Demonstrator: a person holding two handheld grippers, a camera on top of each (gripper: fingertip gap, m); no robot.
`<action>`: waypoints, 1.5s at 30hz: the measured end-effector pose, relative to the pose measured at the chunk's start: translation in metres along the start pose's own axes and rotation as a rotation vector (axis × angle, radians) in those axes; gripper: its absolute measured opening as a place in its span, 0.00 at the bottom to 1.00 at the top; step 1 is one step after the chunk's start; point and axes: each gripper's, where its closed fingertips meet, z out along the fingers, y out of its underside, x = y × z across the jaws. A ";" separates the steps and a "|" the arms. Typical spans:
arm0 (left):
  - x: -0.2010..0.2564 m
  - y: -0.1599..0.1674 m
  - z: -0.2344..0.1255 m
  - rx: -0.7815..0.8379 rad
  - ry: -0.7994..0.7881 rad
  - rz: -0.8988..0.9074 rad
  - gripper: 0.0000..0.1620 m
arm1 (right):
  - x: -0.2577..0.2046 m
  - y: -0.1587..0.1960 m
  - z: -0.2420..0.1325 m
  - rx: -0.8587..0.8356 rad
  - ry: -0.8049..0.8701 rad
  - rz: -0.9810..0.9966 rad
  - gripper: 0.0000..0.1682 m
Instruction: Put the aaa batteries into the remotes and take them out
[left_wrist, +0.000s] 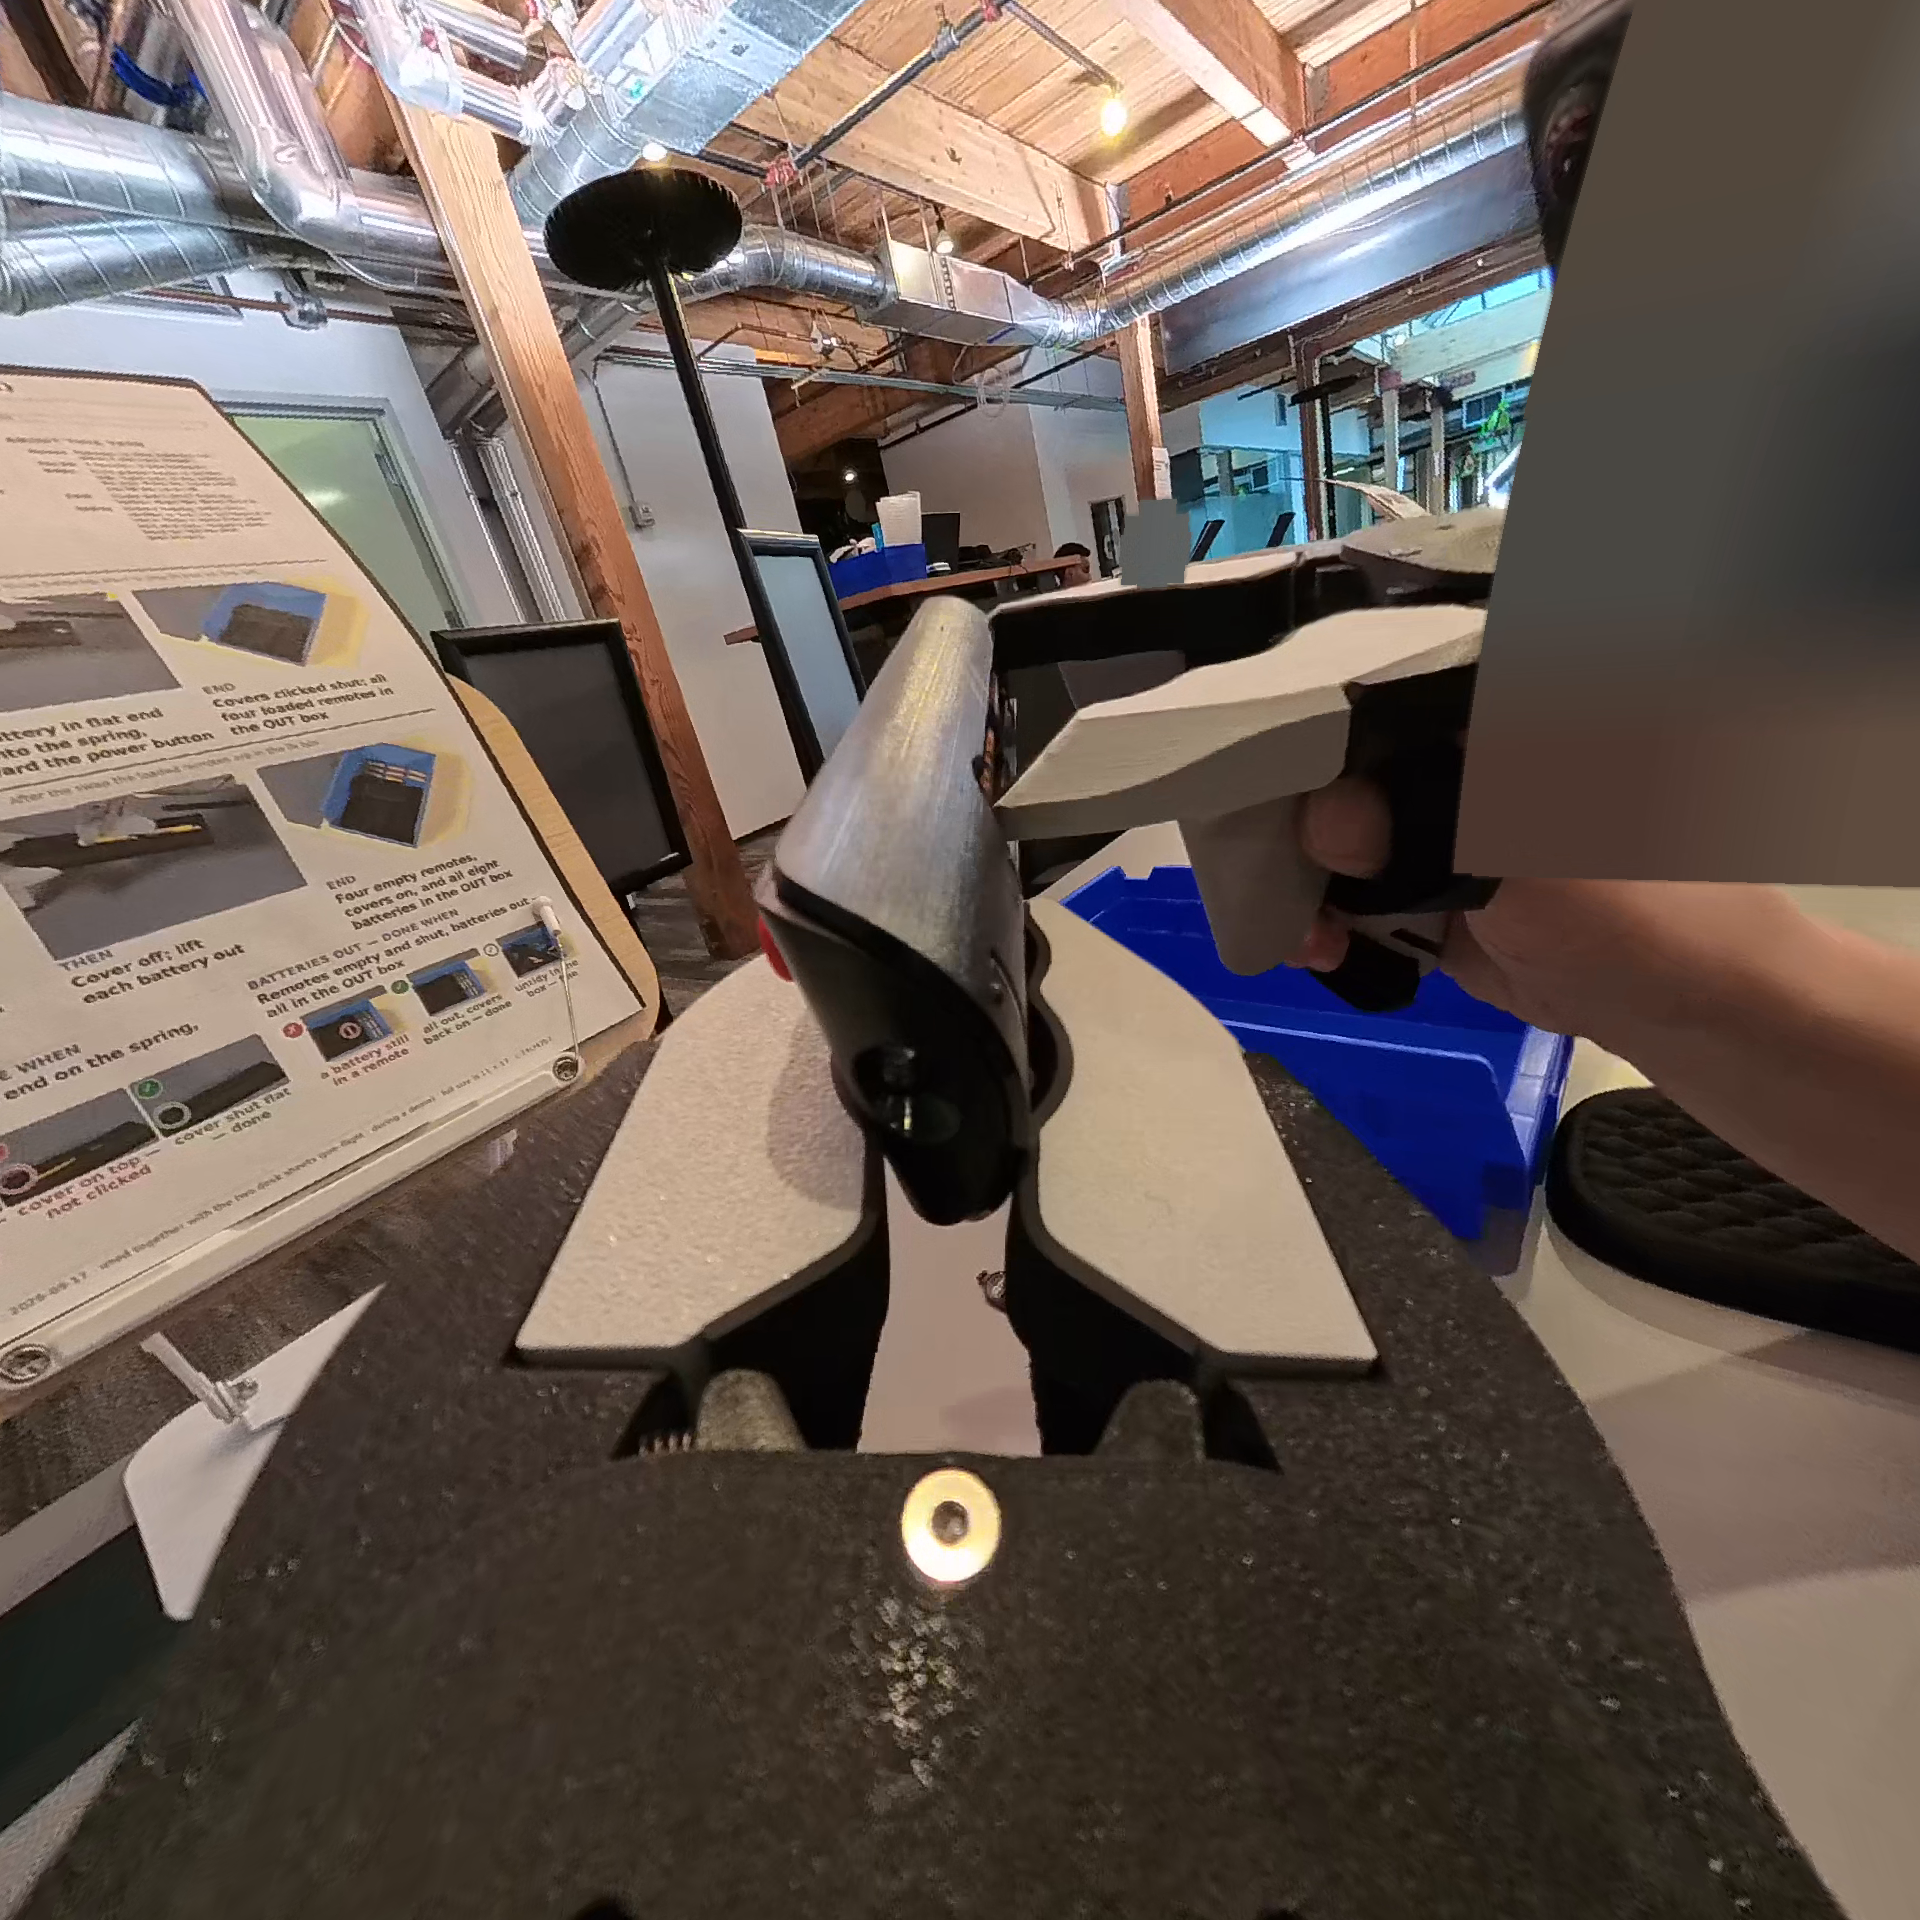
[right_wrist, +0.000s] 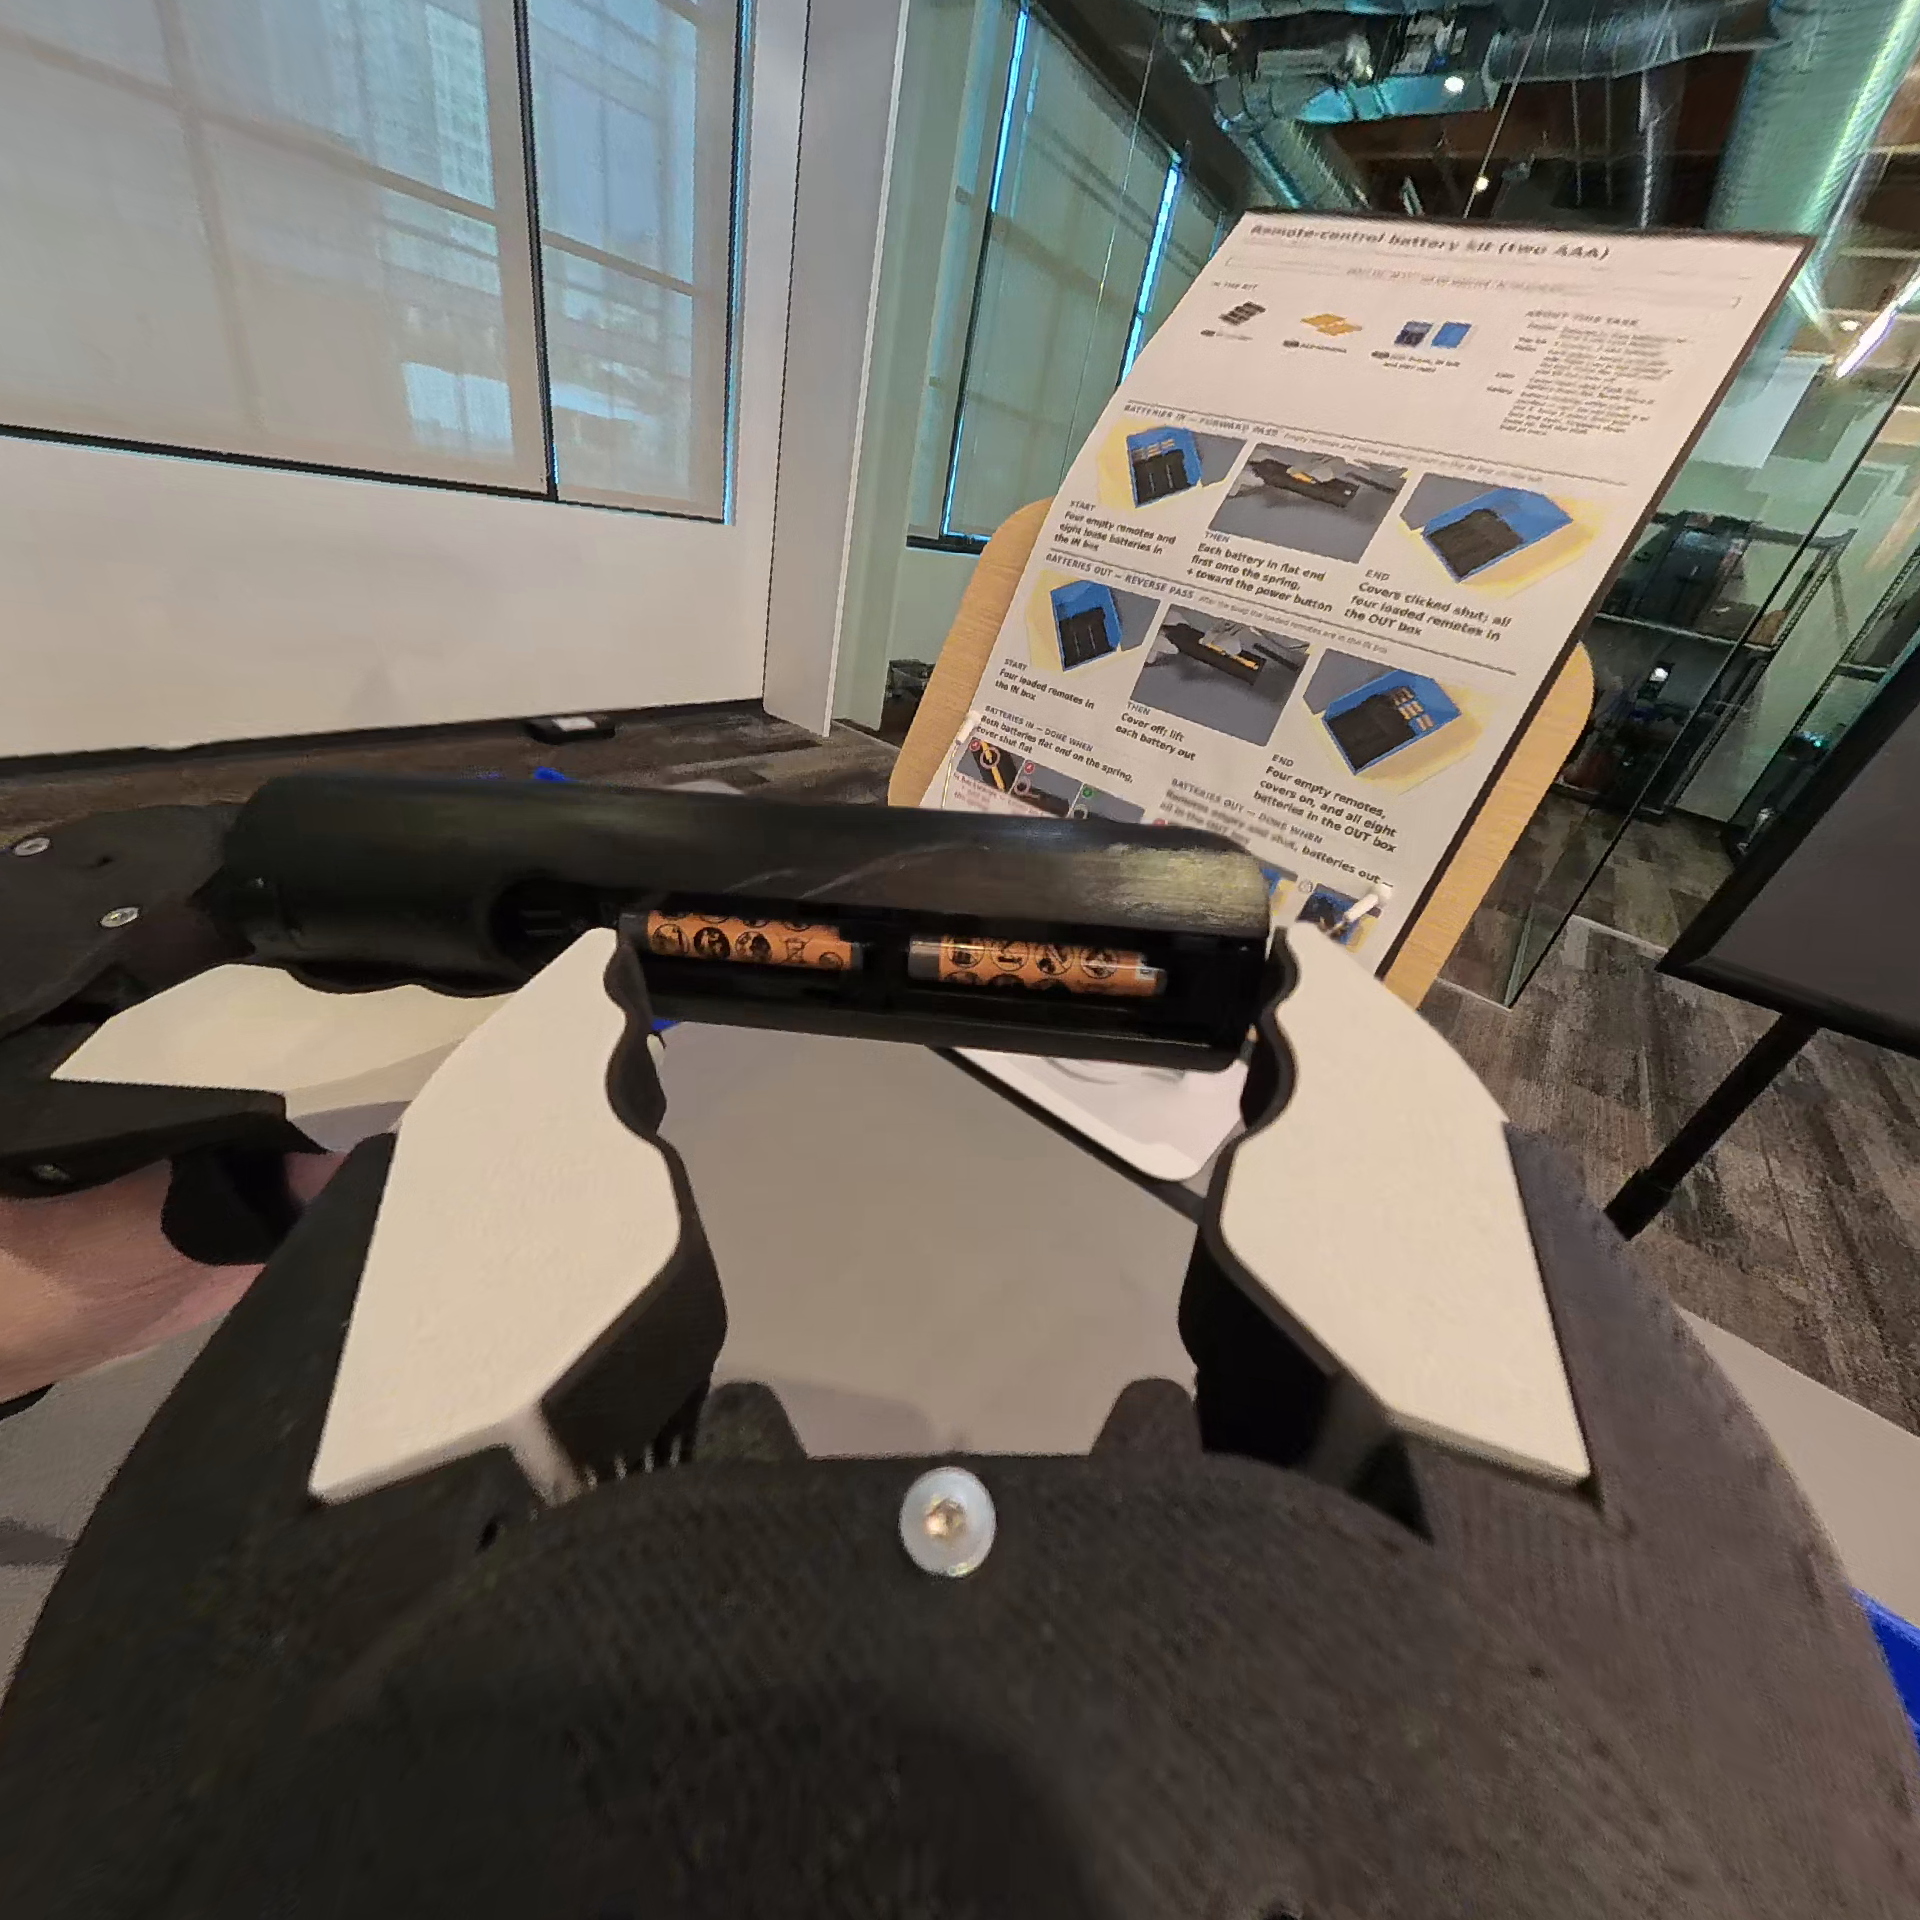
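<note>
My left gripper (left_wrist: 935, 940) is shut on the lower end of a black remote (left_wrist: 914, 810) and holds it up in the air, tilted. It also shows at the left of the right wrist view (right_wrist: 156, 997). In the right wrist view the remote (right_wrist: 727, 852) lies crosswise with its battery compartment uncovered. Two orange AAA batteries (right_wrist: 748, 940) (right_wrist: 1039, 966) sit in it end to end. My right gripper (right_wrist: 948, 971) is open wide, its fingertips straddling the compartment's two ends. A hand holds it at the right of the left wrist view (left_wrist: 1003, 717). I see no cover.
A blue bin (left_wrist: 1351, 1049) stands on the white table behind the remote. A black textured pad (left_wrist: 1714, 1216) lies to its right. A printed instruction board (left_wrist: 260, 831) leans on a wooden stand at the left, also seen in the right wrist view (right_wrist: 1351, 571). Black-framed panels (left_wrist: 571, 727) stand behind.
</note>
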 end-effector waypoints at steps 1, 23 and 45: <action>0.000 -0.001 0.000 0.003 -0.008 -0.005 0.13 | 0.000 -0.002 0.000 0.019 0.004 -0.008 0.67; -0.035 0.002 -0.006 0.045 0.031 -0.410 0.13 | -0.067 -0.011 -0.006 0.007 -0.393 0.126 0.57; -0.019 0.009 0.000 -0.059 -0.087 -0.098 0.13 | -0.064 0.007 0.005 -0.060 -0.221 -0.008 0.57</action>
